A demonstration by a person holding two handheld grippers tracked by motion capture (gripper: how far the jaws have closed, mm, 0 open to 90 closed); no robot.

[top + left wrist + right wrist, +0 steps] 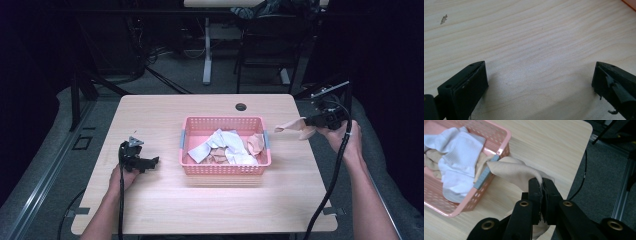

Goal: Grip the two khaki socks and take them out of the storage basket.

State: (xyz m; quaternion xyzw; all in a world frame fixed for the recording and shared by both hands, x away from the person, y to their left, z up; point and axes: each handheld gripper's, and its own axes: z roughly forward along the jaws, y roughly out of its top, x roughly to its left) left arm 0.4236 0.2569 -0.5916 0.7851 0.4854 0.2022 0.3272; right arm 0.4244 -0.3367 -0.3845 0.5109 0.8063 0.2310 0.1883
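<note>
1 beige sock [292, 127] is out of the pink basket [225, 169] and hangs pinched in the right gripper [314, 121], past the basket's right end.

From where I stand, the step in hand looks like pulling socks from the basket and laying them out on the table [165, 205]. The right gripper's jaws are clamped tight on the sock's edge, and in the right gripper view the cloth [514, 171] drapes away from the jaws toward the basket's corner [499, 152], near it though I cannot tell if it touches. The next move calls for carrying it over bare tabletop and letting go without snagging the rim. The left gripper [142, 162] rests low over the wood left of the basket, its jaws spread wide with nothing between them. White socks [225, 145] and more beige ones lie heaped inside.
</note>
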